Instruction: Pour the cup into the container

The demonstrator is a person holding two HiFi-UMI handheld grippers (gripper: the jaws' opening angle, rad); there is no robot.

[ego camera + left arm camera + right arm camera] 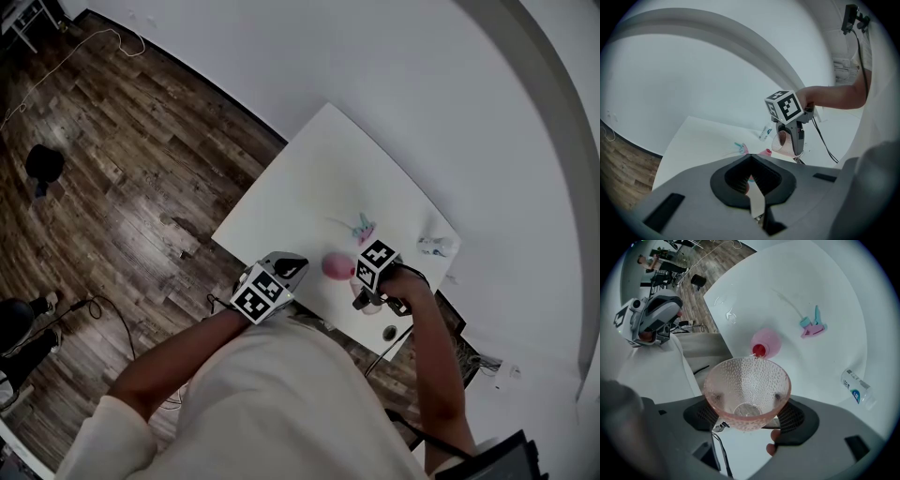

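Observation:
My right gripper [747, 406] is shut on a clear pink dimpled cup [747, 389]. The cup is tipped, its mouth facing the table, and I see no liquid in it. Just past the cup's rim a pink container [765, 343] with a red mouth stands on the white table [797, 282]. In the head view the container [335, 265] sits near the table's front edge, between my left gripper [272, 283] and my right gripper [368, 296]. The left gripper [750, 160] hangs off the table's near edge, shut and holding nothing. From there I see the cup [780, 140] held in the air.
A teal and pink spray head [813, 326] with its thin tube lies on the table beyond the container. A small clear bottle [855, 386] lies on its side at the right. Wooden floor [103, 178] surrounds the table [328, 169]; a white wall runs behind it.

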